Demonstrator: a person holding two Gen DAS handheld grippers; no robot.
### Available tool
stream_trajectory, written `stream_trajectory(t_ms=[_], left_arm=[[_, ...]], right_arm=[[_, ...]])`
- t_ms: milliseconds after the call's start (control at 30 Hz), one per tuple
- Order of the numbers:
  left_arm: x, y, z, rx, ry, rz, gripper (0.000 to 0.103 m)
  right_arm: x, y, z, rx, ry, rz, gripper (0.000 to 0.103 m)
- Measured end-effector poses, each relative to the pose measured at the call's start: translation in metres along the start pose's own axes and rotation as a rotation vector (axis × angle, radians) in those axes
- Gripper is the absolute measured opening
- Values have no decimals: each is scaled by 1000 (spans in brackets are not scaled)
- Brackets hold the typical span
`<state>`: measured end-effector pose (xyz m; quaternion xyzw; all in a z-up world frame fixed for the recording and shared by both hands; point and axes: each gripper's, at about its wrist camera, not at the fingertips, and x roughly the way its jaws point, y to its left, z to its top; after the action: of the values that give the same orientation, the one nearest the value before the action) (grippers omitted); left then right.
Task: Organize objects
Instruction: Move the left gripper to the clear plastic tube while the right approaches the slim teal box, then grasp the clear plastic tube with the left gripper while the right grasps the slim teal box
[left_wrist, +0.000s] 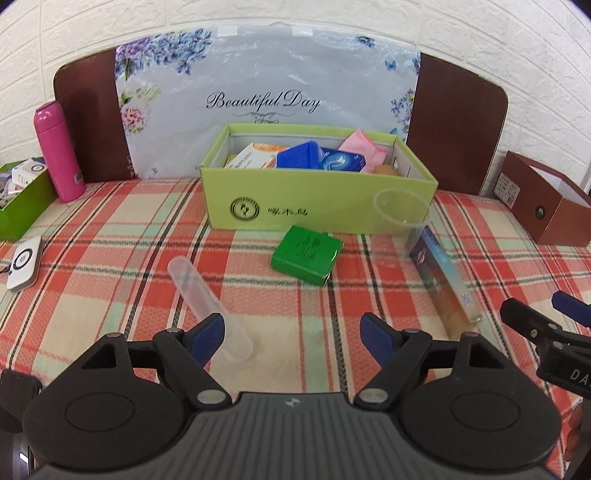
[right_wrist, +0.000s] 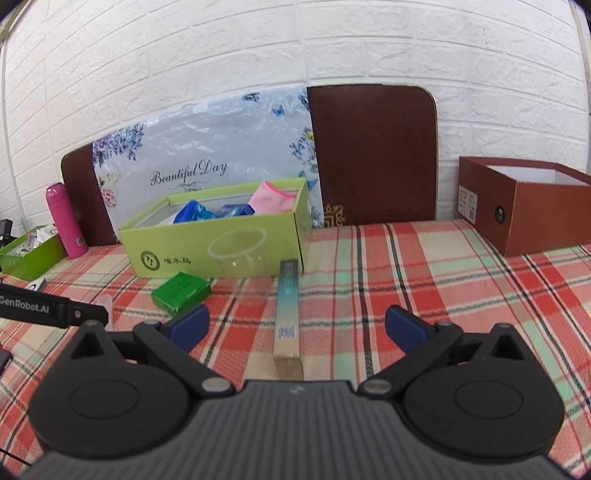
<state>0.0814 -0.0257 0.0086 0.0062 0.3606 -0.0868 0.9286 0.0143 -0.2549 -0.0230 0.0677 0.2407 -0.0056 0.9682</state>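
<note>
Both tongs (left_wrist: 291, 338) (right_wrist: 295, 328) wide apart, empty.

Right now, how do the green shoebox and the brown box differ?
The green shoebox holds packets and a pink cloth; of the brown box only a white inner wall shows, its contents hidden. The green shoebox sits mid-bed, by the floral bag; the brown box sits at the right edge. Both are lidless, on the plaid cover.

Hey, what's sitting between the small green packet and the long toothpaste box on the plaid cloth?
Only bare plaid cloth lies between the green packet and the long box in the left wrist view. The clear cup stands further back, beside the box's far end.
</note>
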Motion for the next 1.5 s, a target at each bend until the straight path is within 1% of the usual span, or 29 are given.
stream_trajectory(t_ms=[167,367,500,567,733,800,867,933,967,1000,1033,1067,1100,1133,1200,1233,1267,1300,1333,1400,1467,1500], left_arm=[[2,13,-13,-34,24,8,84],[12,48,-27,-119,72,39,84],[18,74,-26,-175,75,80,84],[26,82,-20,-200,78,79,84],[59,74,-6,-254,105,28,84],[78,67,-1,-241,120,60,84],[91,64,2,-203,119,90,83],[93,64,2,-148,98,109,74],[92,65,2,-123,93,111,63],[89,69,0,-101,85,95,51],[86,74,-1,-95,84,68,44],[81,80,-3,-100,87,44,37],[77,85,-5,-111,92,21,33],[72,89,-8,-121,98,-2,32],[66,93,-13,-124,108,-25,30],[63,92,-15,-121,110,-32,30],[62,91,-16,-118,112,-36,30],[61,91,-17,-115,114,-39,30],[59,89,-18,-112,116,-43,30],[57,86,-20,-108,122,-58,30],[56,80,-20,-95,124,-80,30],[56,77,-20,-84,125,-86,30]], right_arm=[[-3,2,-12,11,29,7,103],[1,9,-21,1,66,16,103],[4,12,-22,3,77,28,103],[6,14,-22,1,82,34,103],[11,17,-23,-3,92,33,103],[14,18,-22,-10,97,27,103],[16,17,-21,-18,96,24,103],[21,14,-18,-21,99,18,103],[25,13,-17,-21,104,12,102],[30,12,-16,-21,108,4,101],[36,11,-15,-22,112,-2,98],[42,10,-15,-25,120,-7,93],[49,9,-14,-31,131,-11,89],[56,9,-14,-36,143,-15,84],[70,9,-15,-50,168,-19,69],[75,8,-15,-58,176,-20,46],[78,9,-15,-69,181,-24,27],[77,9,-15,-85,174,-29,23],[73,9,-15,-106,157,-40,23],[59,14,-16,-189,117,-91,23],[44,25,-21,-324,81,-163,23],[36,35,-27,-429,58,-202,23]])
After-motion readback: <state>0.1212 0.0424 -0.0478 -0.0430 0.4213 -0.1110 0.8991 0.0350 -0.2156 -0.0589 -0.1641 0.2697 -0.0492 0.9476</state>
